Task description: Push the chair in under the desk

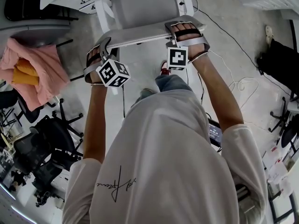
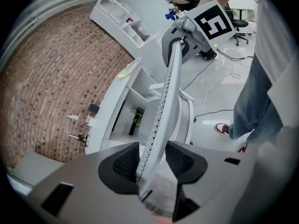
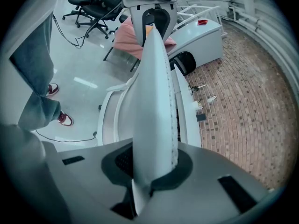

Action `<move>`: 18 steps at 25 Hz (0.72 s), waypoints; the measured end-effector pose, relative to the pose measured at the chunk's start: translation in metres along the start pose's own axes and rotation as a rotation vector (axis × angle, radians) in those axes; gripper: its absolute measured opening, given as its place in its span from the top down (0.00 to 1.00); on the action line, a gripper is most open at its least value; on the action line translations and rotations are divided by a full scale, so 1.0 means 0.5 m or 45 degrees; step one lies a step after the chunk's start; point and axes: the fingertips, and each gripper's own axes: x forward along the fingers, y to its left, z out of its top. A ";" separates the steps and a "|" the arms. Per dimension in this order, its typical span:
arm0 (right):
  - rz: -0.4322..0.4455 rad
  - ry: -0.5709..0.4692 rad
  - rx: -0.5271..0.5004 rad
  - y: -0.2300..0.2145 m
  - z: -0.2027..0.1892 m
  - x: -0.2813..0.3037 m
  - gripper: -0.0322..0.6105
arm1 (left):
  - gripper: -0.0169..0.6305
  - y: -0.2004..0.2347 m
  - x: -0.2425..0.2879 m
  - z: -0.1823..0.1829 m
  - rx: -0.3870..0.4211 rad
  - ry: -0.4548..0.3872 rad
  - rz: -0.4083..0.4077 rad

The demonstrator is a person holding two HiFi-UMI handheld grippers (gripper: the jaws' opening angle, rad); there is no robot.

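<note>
Chair back (image 1: pixel 140 8) — clamped in left tool (image 1: pixel 105 43), right tool (image 1: pixel 185 24).

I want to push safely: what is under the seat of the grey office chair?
Nothing there shows: the seat of the grey office chair covers everything below it. Beside it only pale floor and a thin black cable appear.

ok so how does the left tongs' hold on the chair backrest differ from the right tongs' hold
The left tongs grip the grey chair backrest near its left end; the right tongs grip it near its right end. The left tongs' marker cube sits tilted, showing two faces; the right tongs' marker cube faces the head camera squarely. Shared: both tongs are shut on the backrest's top edge.
</note>
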 end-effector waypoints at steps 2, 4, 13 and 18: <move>-0.002 -0.003 -0.001 -0.001 0.000 0.002 0.86 | 0.70 0.001 0.003 -0.001 0.002 0.014 0.002; -0.004 -0.007 0.000 0.001 0.001 0.002 0.86 | 0.70 -0.002 0.004 -0.002 0.006 0.024 0.003; -0.020 -0.011 -0.006 0.012 -0.006 -0.003 0.86 | 0.70 -0.017 0.001 0.001 0.007 0.050 0.037; -0.034 -0.014 -0.003 0.012 -0.011 -0.002 0.85 | 0.70 -0.019 0.002 0.004 0.003 0.063 0.065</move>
